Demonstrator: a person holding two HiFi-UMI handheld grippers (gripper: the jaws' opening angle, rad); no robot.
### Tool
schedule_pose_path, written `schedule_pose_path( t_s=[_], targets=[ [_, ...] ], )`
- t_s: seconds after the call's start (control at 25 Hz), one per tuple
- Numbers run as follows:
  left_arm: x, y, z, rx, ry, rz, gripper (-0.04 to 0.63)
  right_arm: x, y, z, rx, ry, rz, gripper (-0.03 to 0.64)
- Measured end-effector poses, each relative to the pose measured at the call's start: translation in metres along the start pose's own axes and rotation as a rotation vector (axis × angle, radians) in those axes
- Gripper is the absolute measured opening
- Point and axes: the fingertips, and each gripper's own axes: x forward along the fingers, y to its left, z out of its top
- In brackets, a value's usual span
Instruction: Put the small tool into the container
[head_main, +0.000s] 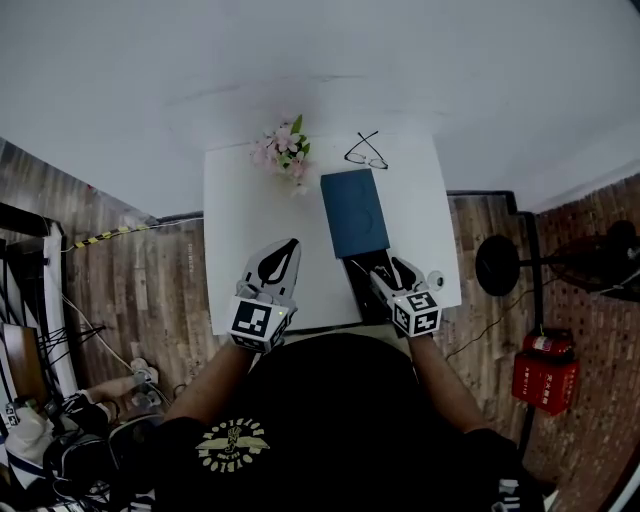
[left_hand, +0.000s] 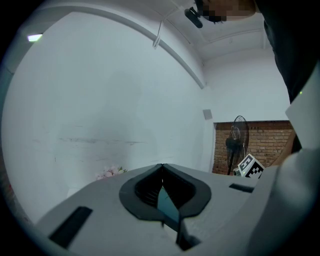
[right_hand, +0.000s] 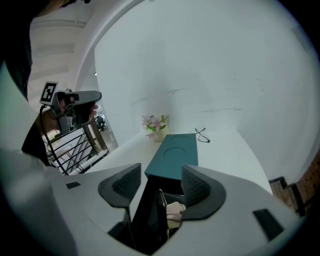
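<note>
Head view: a white tabletop carries a bunch of pink flowers and a pair of glasses at its far edge. A teal box lies lengthwise in the middle. At the box's near end sits a dark open container. The left gripper is over the near left part of the tabletop, with its jaws brought to a point. The right gripper is over the container, with its jaws spread.

Left gripper view: the left gripper faces the white wall. Its jaws are closed tip to tip, and only a sliver of teal shows through the gap lower down; nothing is held. The flowers peek over the left jaw. A standing fan is off to the right against a brick wall.

Right gripper view: the right gripper has its jaws wide apart and empty. Below and between them the container lies open. The small tool, a pale piece with a metal part, rests inside it near the right jaw, clear of both pads. The teal box reaches away from the container toward the flowers and the glasses.
</note>
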Motion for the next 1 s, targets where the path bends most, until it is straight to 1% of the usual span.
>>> schedule_pose_path(
  t_s=[0.04,0.08,0.16,0.2,0.32,0.52,0.76,0.92,1.0],
  targets=[
    [0.000,0.000,0.000,-0.001,0.001,0.004,0.008,-0.005,-0.001,0.006,-0.011,-0.019,-0.016,0.221],
    [-0.001,0.000,-0.002,-0.003,0.005,0.007,0.008,-0.010,-0.002,0.012,-0.025,-0.039,-0.034,0.143],
    [-0.001,0.000,-0.006,-0.005,0.018,0.003,0.008,-0.019,-0.002,0.025,-0.049,-0.084,-0.056,0.037],
    [0.000,-0.001,-0.006,-0.007,0.023,-0.001,0.008,-0.023,0.000,0.032,-0.058,-0.107,-0.055,0.005],
    [-0.001,-0.003,-0.003,-0.018,0.018,0.013,0.008,-0.036,0.006,0.049,-0.085,-0.169,-0.035,0.003],
    [-0.004,0.010,0.009,-0.065,-0.019,0.093,0.008,-0.054,0.010,0.081,-0.118,-0.231,-0.021,0.002],
    [-0.008,0.013,0.013,-0.064,-0.029,0.102,0.008,-0.072,0.011,0.125,-0.141,-0.302,0.002,0.002],
    [-0.012,0.013,0.030,-0.062,-0.069,0.107,0.008,-0.084,0.020,0.152,-0.180,-0.334,0.004,0.002],
    [-0.015,0.012,0.040,-0.046,-0.090,0.118,0.008,-0.089,0.026,0.164,-0.194,-0.353,0.012,0.002]
  ],
)
